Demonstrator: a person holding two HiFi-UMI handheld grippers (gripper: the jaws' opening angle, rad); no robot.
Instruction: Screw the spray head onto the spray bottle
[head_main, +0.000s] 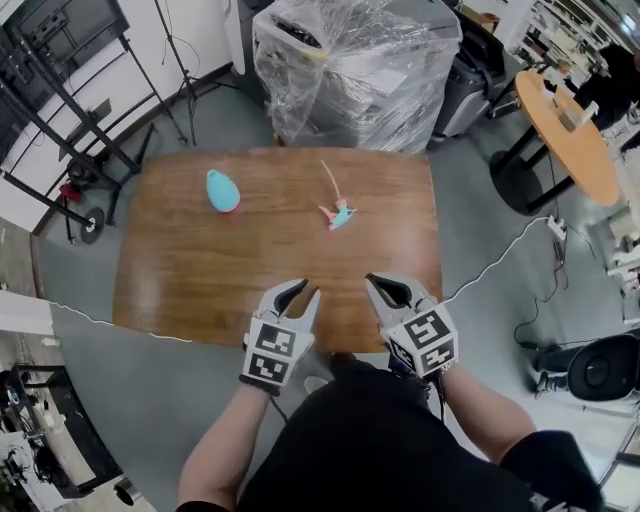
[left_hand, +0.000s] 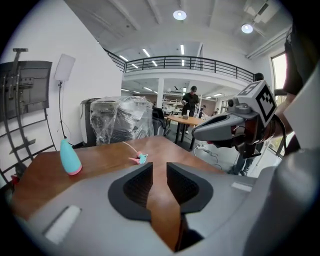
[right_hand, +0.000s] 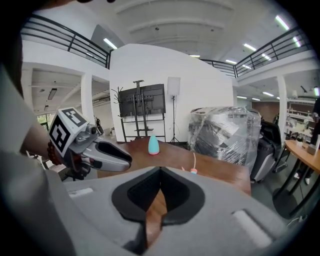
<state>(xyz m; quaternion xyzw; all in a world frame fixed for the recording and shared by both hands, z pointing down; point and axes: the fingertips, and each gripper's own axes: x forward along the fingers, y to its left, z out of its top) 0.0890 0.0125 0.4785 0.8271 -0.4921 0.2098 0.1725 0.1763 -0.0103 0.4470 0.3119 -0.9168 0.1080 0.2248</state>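
Spray bottle (head_main: 222, 190) and spray head (head_main: 339, 213) are lying apart far up the table (head_main: 190, 285); the left gripper's (head_main: 302, 295) fingers (left_hand: 137, 187) are being held slightly spread, the right gripper's (head_main: 378, 287) pressed together, both empty; wider opening is being called for before reaching.

The worktop (head_main: 200, 270) is brown wood grain, smooth, with a soft sheen. The spray bottle (head_main: 222, 191) is smooth turquoise plastic with a pink base. The spray head (head_main: 340, 214) is turquoise and pink plastic. The left claw (head_main: 309, 288) and right claw (head_main: 372, 282) have matt grey plastic shells and black, finely ribbed pads (left_hand: 137, 185). Past the far edge, crinkled clear film (head_main: 350, 70) shines glossy.
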